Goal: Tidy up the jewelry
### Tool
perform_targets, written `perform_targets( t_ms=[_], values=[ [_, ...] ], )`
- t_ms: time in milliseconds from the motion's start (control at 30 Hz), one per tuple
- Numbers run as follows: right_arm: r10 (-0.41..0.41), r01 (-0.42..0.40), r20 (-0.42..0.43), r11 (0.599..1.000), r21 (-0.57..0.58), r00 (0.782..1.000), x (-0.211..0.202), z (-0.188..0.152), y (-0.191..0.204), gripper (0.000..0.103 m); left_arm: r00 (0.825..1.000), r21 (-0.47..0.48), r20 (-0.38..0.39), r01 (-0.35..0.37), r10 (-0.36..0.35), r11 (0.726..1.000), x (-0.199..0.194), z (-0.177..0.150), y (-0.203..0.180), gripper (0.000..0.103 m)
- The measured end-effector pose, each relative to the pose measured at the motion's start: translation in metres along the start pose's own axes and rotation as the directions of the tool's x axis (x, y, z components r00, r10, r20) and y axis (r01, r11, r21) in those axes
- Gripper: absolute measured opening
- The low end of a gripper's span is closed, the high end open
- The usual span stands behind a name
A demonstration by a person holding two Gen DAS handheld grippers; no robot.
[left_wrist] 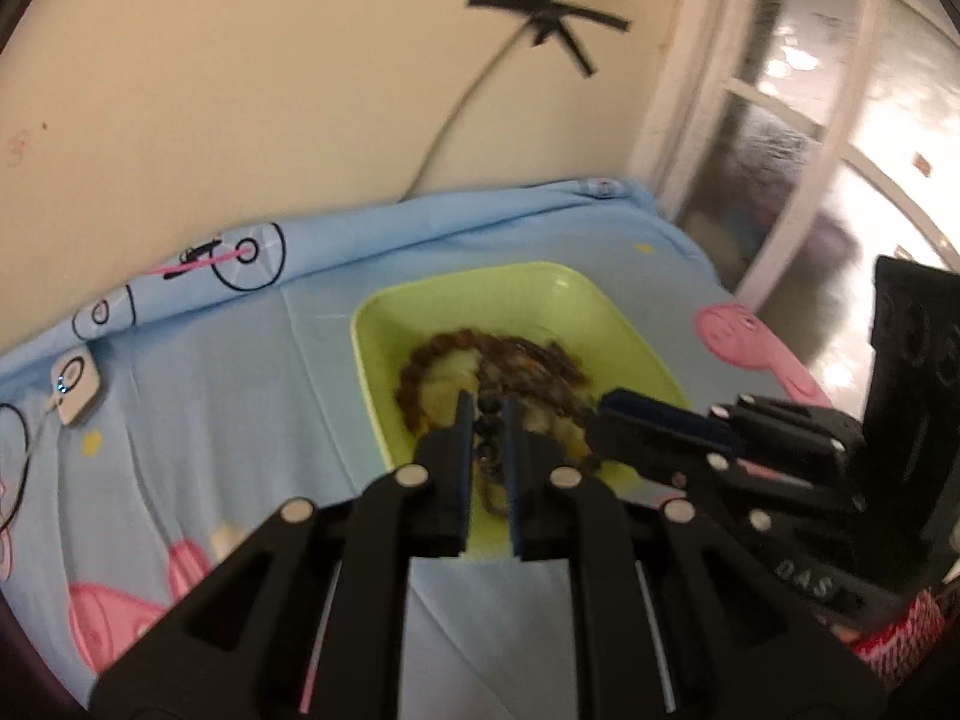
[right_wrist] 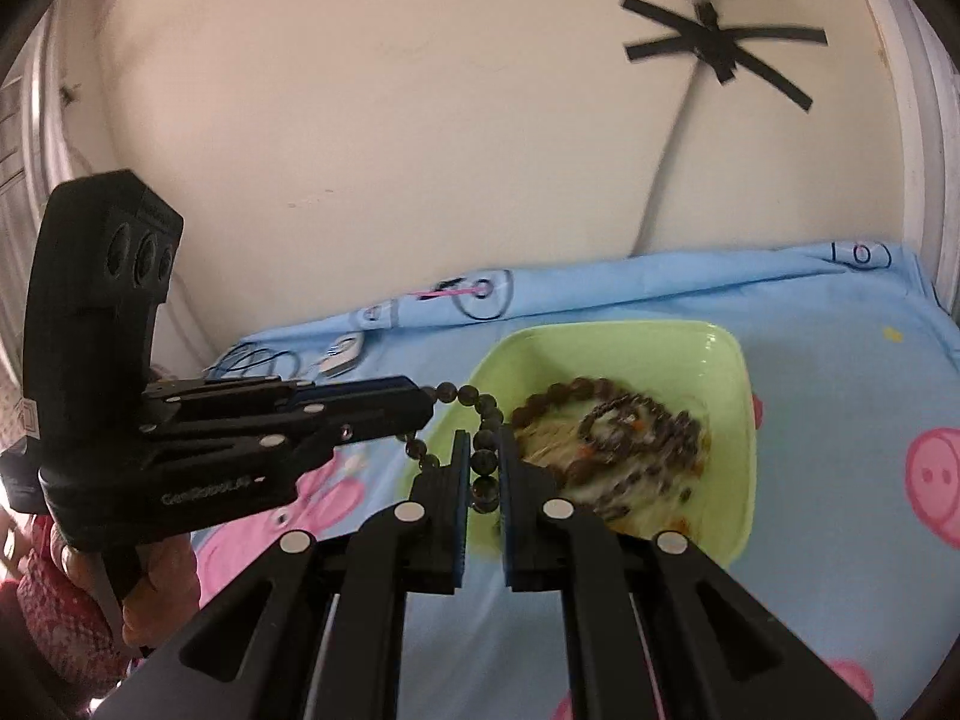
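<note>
Dark round-bead strand [right_wrist: 485, 438] hangs in a loop at frame centre, above the near left rim of a light green tray [right_wrist: 729, 360]; further brown bead strands [right_wrist: 624, 426] lie coiled in a heap inside the tray, centre right.

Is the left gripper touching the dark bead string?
Touching. The right wrist view shows the left gripper pinching the dark bead string, which loops from its tips over the green tray edge to between the right gripper's fingers.
</note>
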State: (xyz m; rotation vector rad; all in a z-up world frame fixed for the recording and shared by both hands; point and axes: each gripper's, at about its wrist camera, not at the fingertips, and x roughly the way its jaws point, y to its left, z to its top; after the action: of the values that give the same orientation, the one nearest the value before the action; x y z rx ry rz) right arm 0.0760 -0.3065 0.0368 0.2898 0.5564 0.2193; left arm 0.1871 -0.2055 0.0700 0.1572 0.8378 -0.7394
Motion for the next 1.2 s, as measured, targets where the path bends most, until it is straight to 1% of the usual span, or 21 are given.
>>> perform_targets(
  t_ms=[67,133,200,233,267,300,333,400,467,500,567,633,700,800,867,900,933,967,1033,1133,1200],
  values=[
    [-0.015,0.015,-0.018,1.0,0.009,1.0,0.011,0.005,-0.007,0.0,1.0,-0.018,-0.016,0.002,-0.002,1.0,0.014,0.01,0.007,0.009],
    [-0.037,0.037,-0.035,0.999,0.002,0.999,0.029,0.011,-0.013,0.0,1.0,-0.019,-0.011,-0.023,0.023,1.0,0.028,0.019,0.01,0.009],
    [-0.111,0.111,-0.023,0.994,-0.013,0.994,0.042,0.018,-0.019,0.0,0.996,-0.035,-0.029,-0.09,0.089,0.995,0.04,0.025,0.016,0.009],
    [-0.14,0.14,-0.009,0.99,-0.008,0.99,0.042,0.019,-0.021,0.0,0.995,-0.056,-0.038,-0.095,0.093,0.994,0.039,0.025,0.019,0.009],
    [-0.148,0.148,0.008,0.989,0.01,0.989,0.038,0.02,-0.023,0.0,0.998,-0.072,-0.019,-0.068,0.067,0.995,0.032,0.023,0.022,0.009],
    [-0.119,0.117,0.034,0.992,0.042,0.992,0.028,0.018,-0.026,0.0,0.999,-0.075,0.004,-0.046,0.046,0.996,0.023,0.019,0.022,0.009],
    [-0.098,0.095,0.051,0.994,0.06,0.994,0.02,0.016,-0.027,0.004,0.999,-0.064,0.027,-0.043,0.045,0.997,0.012,0.014,0.022,0.009],
    [-0.08,0.073,0.081,0.994,0.082,0.993,0.002,0.006,-0.026,0.02,0.995,-0.042,0.058,-0.077,0.079,0.996,-0.009,0.0,0.021,0.009],
    [-0.066,0.055,0.116,0.994,0.099,0.991,-0.018,-0.01,-0.022,0.021,0.991,-0.037,0.084,-0.098,0.101,0.994,-0.027,-0.016,0.019,0.011],
    [-0.06,0.045,0.127,0.992,0.117,0.99,-0.029,-0.022,-0.019,0.021,0.989,-0.031,0.089,-0.116,0.119,0.993,-0.038,-0.031,0.016,0.016],
    [-0.051,0.029,0.138,0.987,0.156,0.989,-0.04,-0.04,-0.014,0.021,0.981,-0.036,0.102,-0.16,0.163,0.986,-0.052,-0.055,0.013,0.04],
    [-0.048,0.022,0.131,0.982,0.19,0.99,-0.048,-0.062,-0.005,0.021,0.972,-0.041,0.115,-0.202,0.205,0.979,-0.061,-0.075,0.009,0.05],
    [-0.061,0.033,0.12,0.975,0.222,0.991,-0.052,-0.08,0.002,0.021,0.962,-0.047,0.097,-0.251,0.255,0.967,-0.066,-0.101,0.007,0.051],
    [-0.07,0.045,0.081,0.96,0.275,0.994,-0.056,-0.107,0.016,0.021,0.955,-0.064,0.043,-0.291,0.294,0.954,-0.066,-0.126,0.007,0.051],
    [-0.074,0.053,0.065,0.959,0.277,0.995,-0.057,-0.116,0.025,0.021,0.951,-0.072,0.024,-0.306,0.308,0.949,-0.069,-0.141,0.008,0.053],
    [-0.076,0.057,0.058,0.959,0.278,0.995,-0.058,-0.122,0.03,0.021,0.949,-0.082,0.014,-0.312,0.314,0.947,-0.072,-0.149,0.009,0.057],
    [-0.071,0.055,0.051,0.959,0.278,0.996,-0.059,-0.125,0.034,0.021,0.948,-0.094,0.012,-0.314,0.317,0.945,-0.076,-0.155,0.01,0.072],
    [-0.068,0.053,0.044,0.959,0.277,0.997,-0.06,-0.128,0.038,0.021,0.947,-0.101,0.02,-0.316,0.319,0.943,-0.078,-0.159,0.009,0.083],
    [-0.066,0.052,0.044,0.96,0.275,0.997,-0.061,-0.133,0.046,0.021,0.938,-0.105,0.052,-0.335,0.341,0.936,-0.089,-0.17,0.008,0.086],
    [-0.07,0.055,0.047,0.962,0.267,0.996,-0.062,-0.139,0.057,0.021,0.926,-0.104,0.074,-0.361,0.369,0.927,-0.102,-0.18,0.005,0.097],
    [-0.073,0.06,0.042,0.963,0.262,0.996,-0.062,-0.144,0.063,0.022,0.922,-0.123,0.075,-0.369,0.379,0.921,-0.107,-0.183,0.006,0.097]
  ],
)
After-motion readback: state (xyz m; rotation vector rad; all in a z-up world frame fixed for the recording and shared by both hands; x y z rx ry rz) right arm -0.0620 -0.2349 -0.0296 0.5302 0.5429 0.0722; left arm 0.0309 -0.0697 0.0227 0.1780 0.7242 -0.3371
